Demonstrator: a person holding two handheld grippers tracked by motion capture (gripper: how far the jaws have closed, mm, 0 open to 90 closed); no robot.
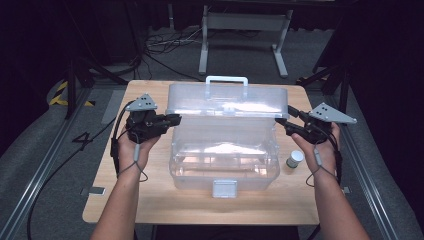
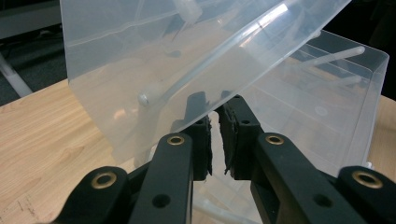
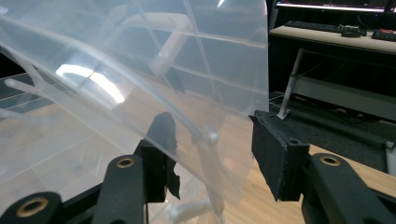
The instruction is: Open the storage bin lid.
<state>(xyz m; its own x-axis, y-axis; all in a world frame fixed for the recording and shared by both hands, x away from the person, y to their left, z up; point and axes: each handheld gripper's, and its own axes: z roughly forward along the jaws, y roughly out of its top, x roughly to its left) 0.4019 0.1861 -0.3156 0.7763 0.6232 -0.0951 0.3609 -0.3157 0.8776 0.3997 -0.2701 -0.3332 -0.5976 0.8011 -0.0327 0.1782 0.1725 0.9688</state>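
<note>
A clear plastic box (image 1: pixel 225 160) stands in the middle of the wooden table, its lid (image 1: pixel 227 102) raised and tilted and a white handle (image 1: pixel 226 80) on top. My left gripper (image 1: pixel 176 119) is at the lid's left edge. In the left gripper view the gripper (image 2: pixel 215 109) is shut on that thin edge of the lid (image 2: pixel 140 60), with the box base (image 2: pixel 336 102) beyond. My right gripper (image 1: pixel 282 117) is at the lid's right edge. In the right gripper view this gripper (image 3: pixel 212 123) stands open. The lid (image 3: pixel 140 70) lies between its jaws, and the right pad (image 3: pixel 271 149) is apart from it.
A small white-capped jar (image 1: pixel 295 159) sits on the table (image 1: pixel 150 200) just right of the box, under my right hand. The box's front latch (image 1: pixel 224 188) faces the near edge. A metal stand (image 1: pixel 245 30) and cables lie on the floor behind.
</note>
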